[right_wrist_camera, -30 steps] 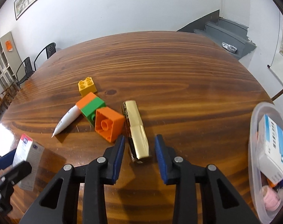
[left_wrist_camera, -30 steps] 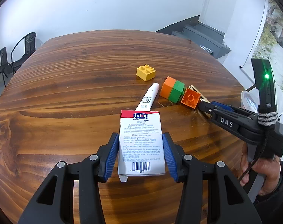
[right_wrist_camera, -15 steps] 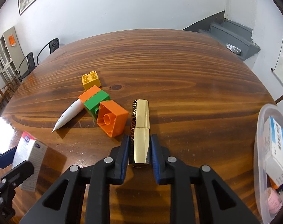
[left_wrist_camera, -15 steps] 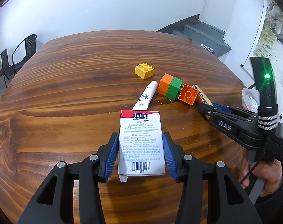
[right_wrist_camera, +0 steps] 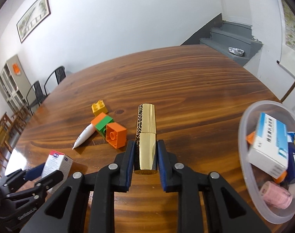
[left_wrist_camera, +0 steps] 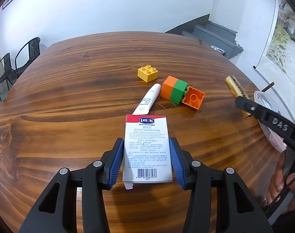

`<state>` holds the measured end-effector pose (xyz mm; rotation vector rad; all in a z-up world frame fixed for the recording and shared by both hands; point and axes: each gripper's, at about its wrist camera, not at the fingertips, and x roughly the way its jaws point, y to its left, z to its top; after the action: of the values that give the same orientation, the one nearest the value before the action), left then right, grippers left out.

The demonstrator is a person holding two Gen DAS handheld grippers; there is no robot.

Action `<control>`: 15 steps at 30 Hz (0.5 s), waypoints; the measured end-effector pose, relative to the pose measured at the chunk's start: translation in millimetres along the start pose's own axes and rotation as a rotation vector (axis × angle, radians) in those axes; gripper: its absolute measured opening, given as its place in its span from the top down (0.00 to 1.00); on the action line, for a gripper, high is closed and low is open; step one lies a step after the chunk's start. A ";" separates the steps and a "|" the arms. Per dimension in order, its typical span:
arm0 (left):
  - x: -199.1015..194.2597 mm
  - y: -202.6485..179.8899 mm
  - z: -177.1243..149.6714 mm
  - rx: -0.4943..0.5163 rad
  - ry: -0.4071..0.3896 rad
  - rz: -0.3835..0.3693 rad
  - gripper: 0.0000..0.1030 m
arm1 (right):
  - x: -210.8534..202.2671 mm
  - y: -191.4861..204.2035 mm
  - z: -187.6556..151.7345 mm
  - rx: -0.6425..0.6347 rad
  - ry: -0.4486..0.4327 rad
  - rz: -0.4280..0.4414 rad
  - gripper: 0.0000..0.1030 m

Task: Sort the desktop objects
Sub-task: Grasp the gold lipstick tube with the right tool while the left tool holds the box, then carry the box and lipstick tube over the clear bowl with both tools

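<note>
**Gold tube pinched on my right, carton clamped on my left**

My right gripper (right_wrist_camera: 145, 156) has its jaws pinching the gold, black-patterned lipstick-shaped tube (right_wrist_camera: 146, 137), which points forward above the round wooden desk (right_wrist_camera: 186, 81). In the left wrist view that same tube (left_wrist_camera: 236, 87) sticks out past the black frame of the right gripper (left_wrist_camera: 244, 102). My left gripper (left_wrist_camera: 147, 159) has its blue-padded jaws pressed against both sides of a white cardboard carton with a red top band and barcode (left_wrist_camera: 147, 147), upright between them.

On the desk beyond the carton lie a white squeeze tube (left_wrist_camera: 149, 99), a yellow toy brick (left_wrist_camera: 147, 73) and a joined orange-green-orange brick stack (left_wrist_camera: 181, 92) tipped on its side; the white tube lies just beside the stack's orange end. At the right edge sits a clear plastic bowl (right_wrist_camera: 242, 155) holding a white-and-blue medicine box (right_wrist_camera: 270, 141), a pink roll (right_wrist_camera: 276, 196) and other small items I cannot identify
</note>
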<state>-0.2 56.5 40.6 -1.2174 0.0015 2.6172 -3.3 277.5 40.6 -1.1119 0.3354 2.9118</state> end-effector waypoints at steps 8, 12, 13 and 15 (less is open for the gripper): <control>1.8 -34.8 1.5 0.051 0.003 -0.009 0.51 | -28.6 -31.7 -1.7 0.065 -0.085 -0.035 0.76; 1.9 -57.2 2.6 0.088 0.004 -0.018 0.51 | -41.2 -48.4 -5.7 0.096 -0.119 -0.060 0.76; 2.1 -61.7 3.2 0.096 0.003 -0.020 0.51 | -43.9 -52.8 -6.6 0.106 -0.125 -0.064 0.76; 1.8 -72.4 4.2 0.111 0.002 -0.028 0.51 | -50.6 -63.6 -9.3 0.126 -0.141 -0.080 0.76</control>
<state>12.1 127.4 49.6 -1.1734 0.1279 2.5555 45.8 341.3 54.7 -0.8773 0.4529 2.8341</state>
